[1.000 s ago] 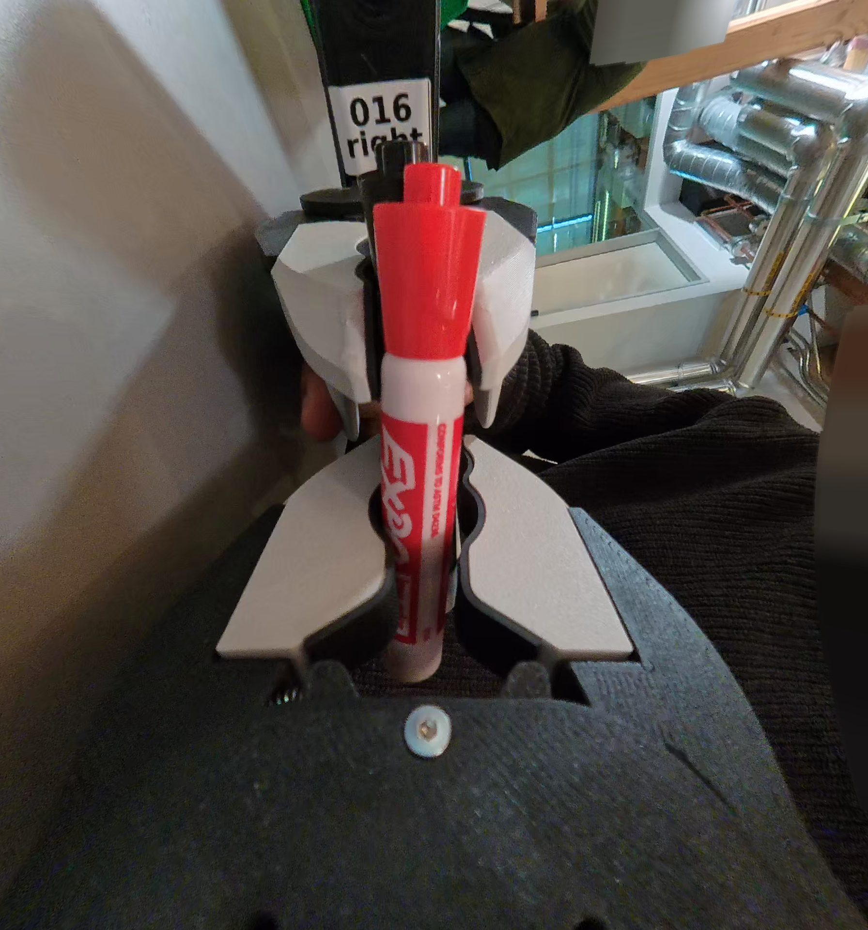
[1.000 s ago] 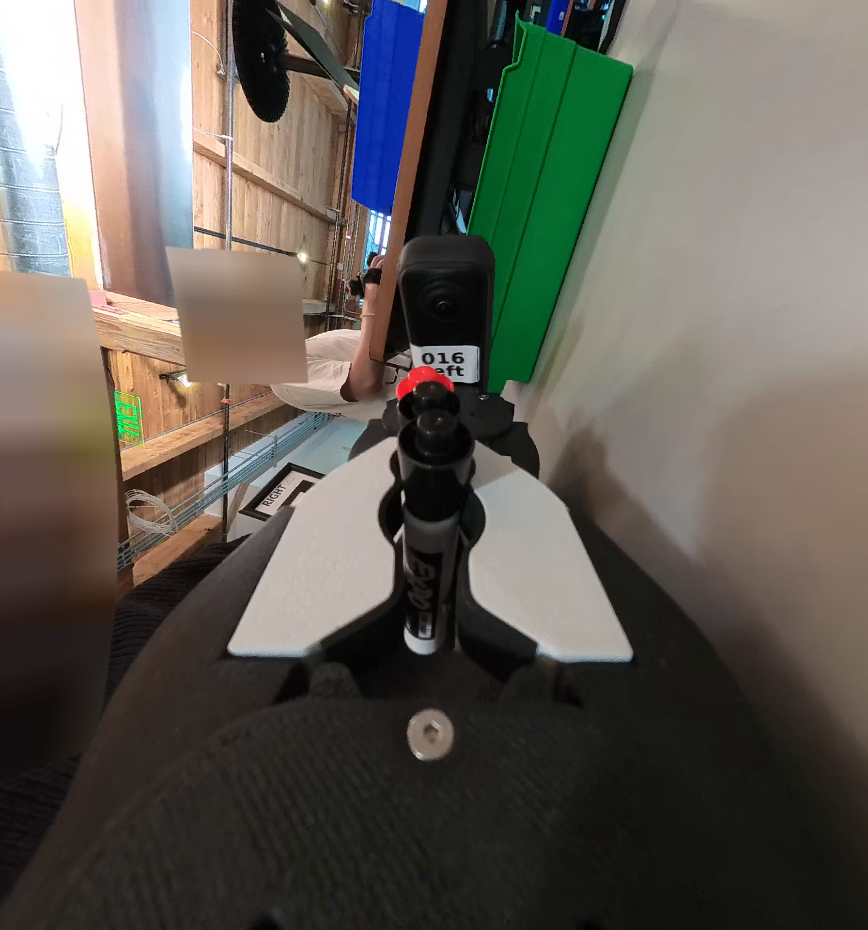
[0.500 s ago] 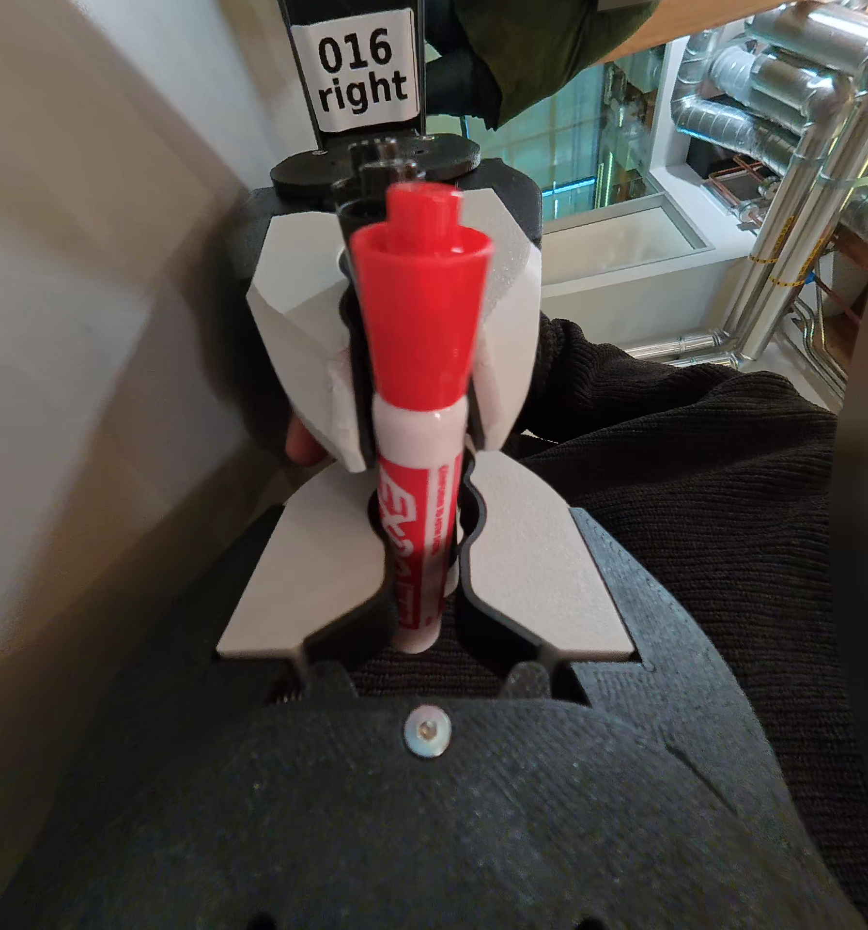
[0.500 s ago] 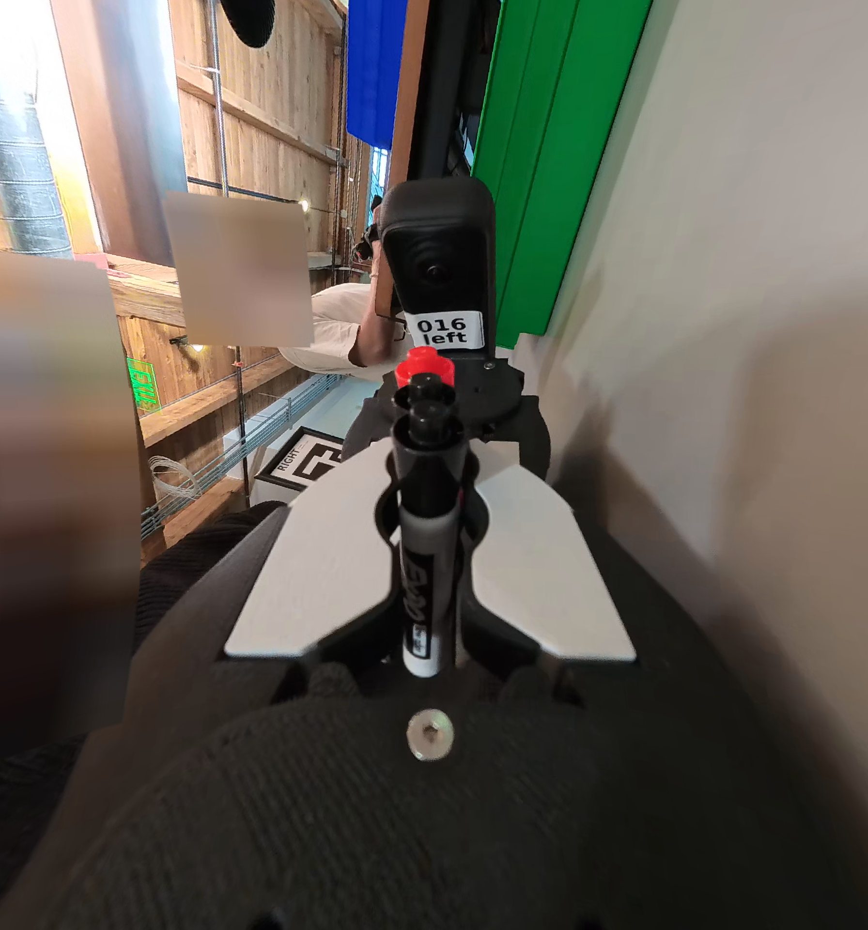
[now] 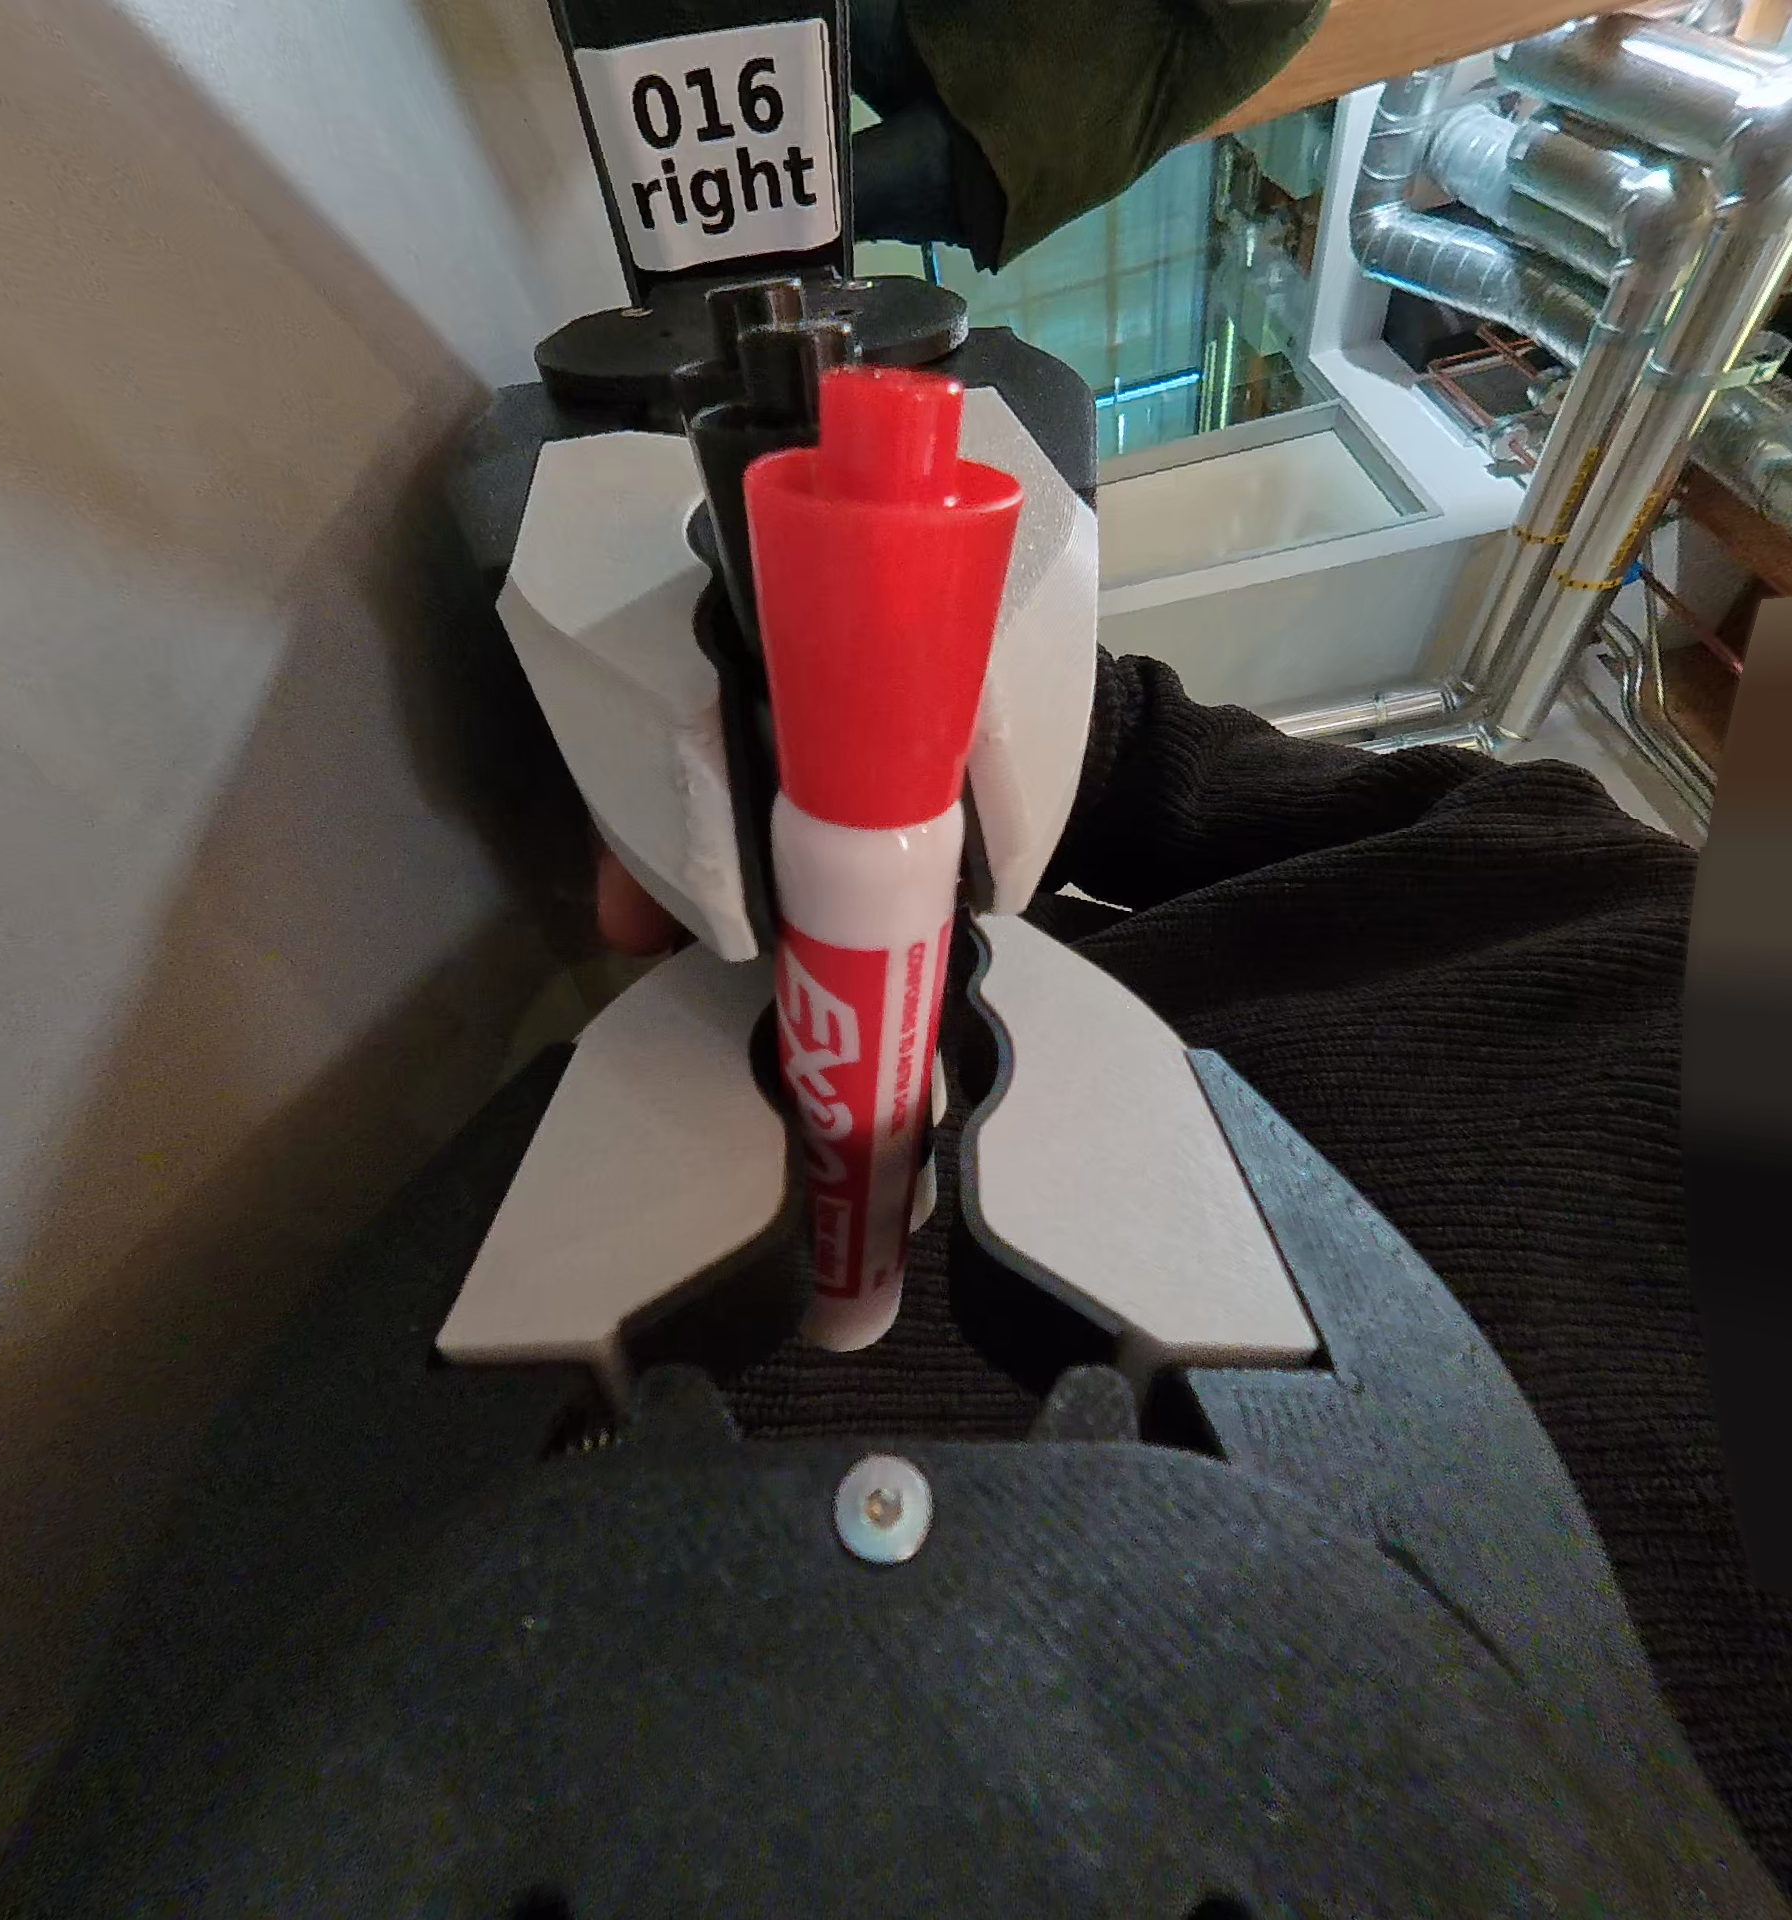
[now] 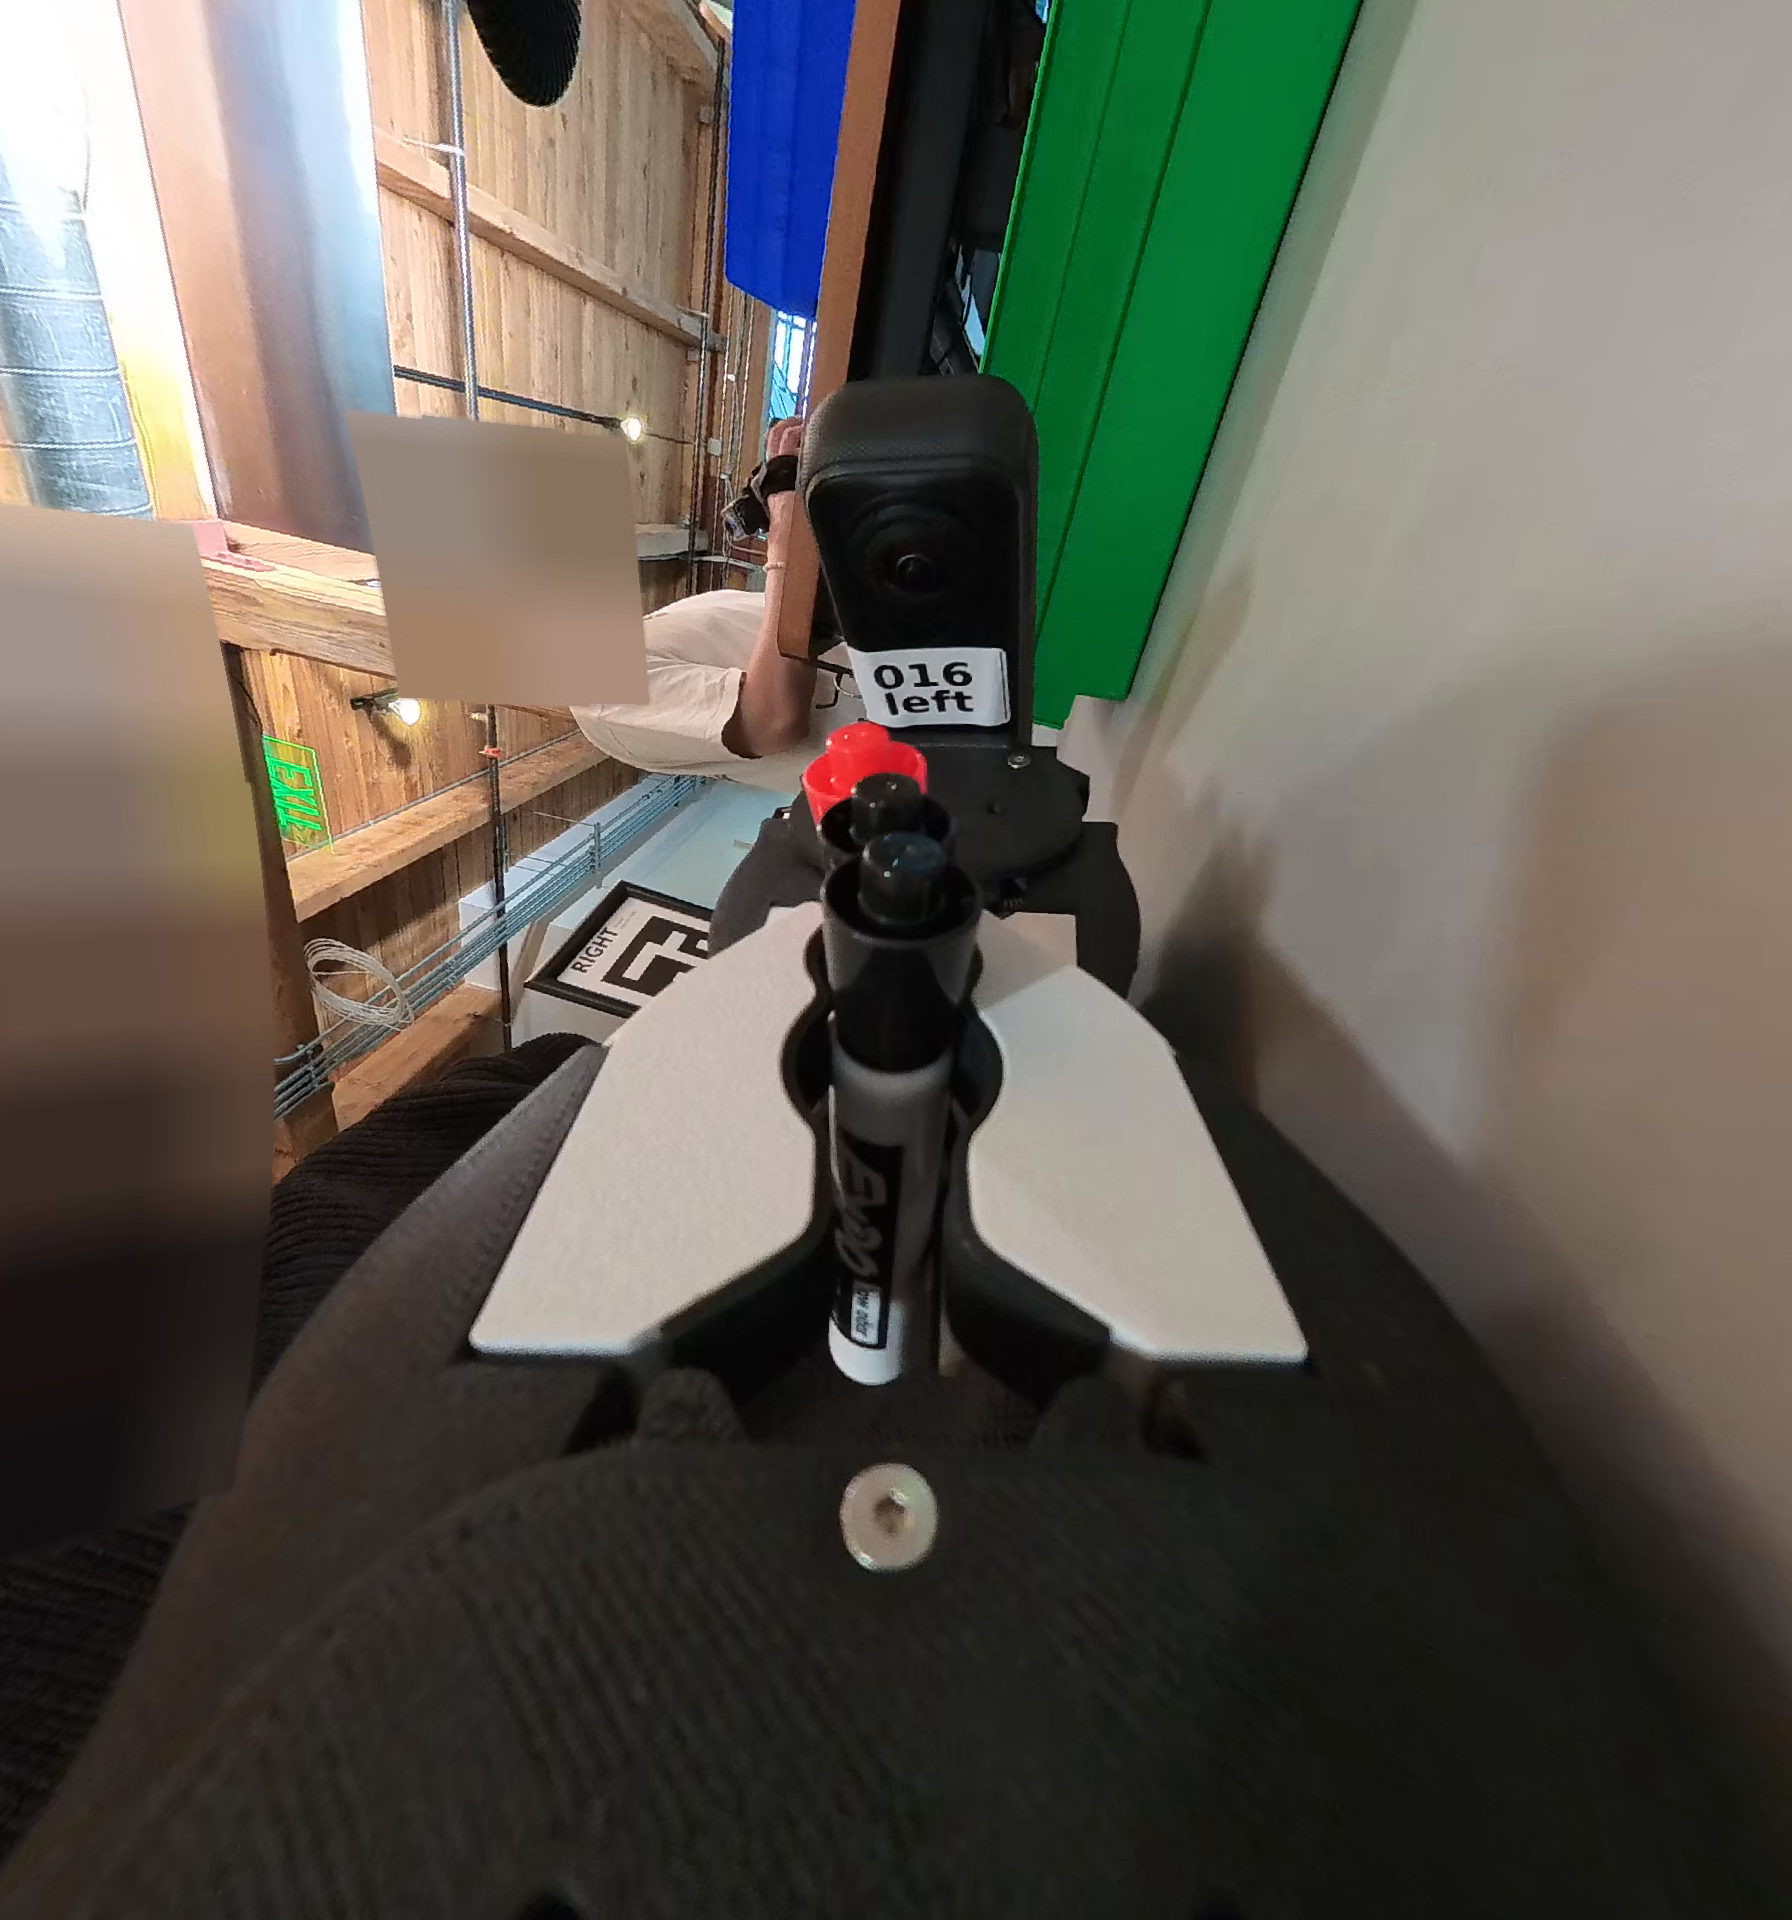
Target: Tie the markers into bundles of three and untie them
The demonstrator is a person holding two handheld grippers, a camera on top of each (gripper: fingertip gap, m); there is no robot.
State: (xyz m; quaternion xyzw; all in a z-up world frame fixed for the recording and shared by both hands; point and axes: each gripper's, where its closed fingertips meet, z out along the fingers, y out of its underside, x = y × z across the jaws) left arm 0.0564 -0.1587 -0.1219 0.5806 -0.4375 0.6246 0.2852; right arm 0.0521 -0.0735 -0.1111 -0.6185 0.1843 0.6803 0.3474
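Observation:
In the left wrist view my left gripper [image 5: 861,935] is shut on the white barrel of a red marker [image 5: 861,1091], its red cap pointing away. My right gripper [image 5: 798,675] faces it nose to nose, its white fingers straddling the red cap, with black markers [image 5: 757,343] behind the cap. In the right wrist view my right gripper [image 6: 892,966] is shut on a black marker [image 6: 887,1143]. A second black cap [image 6: 884,805] and the red cap [image 6: 850,758] sit just beyond, in front of the left gripper [image 6: 923,883]. I see no tie.
A pale flat surface [image 5: 144,727] runs close along one side of both grippers and also shows in the right wrist view [image 6: 1598,623]. A black knit sleeve [image 5: 1391,1039] lies beside them. Metal pipes [image 5: 1650,312], a green panel [image 6: 1162,312] and a distant person [image 6: 684,675] are behind. Some 8 cm of space lies between my two pairs of fingers. Measured from the fingertips, the green panel [image 6: 1162,312] is 30 cm or so from the right gripper and 40 cm from the left.
The two grippers have closed in on each other. The red cap has slid deeper between the right gripper's fingers, alongside the black markers. Both grips stay shut.

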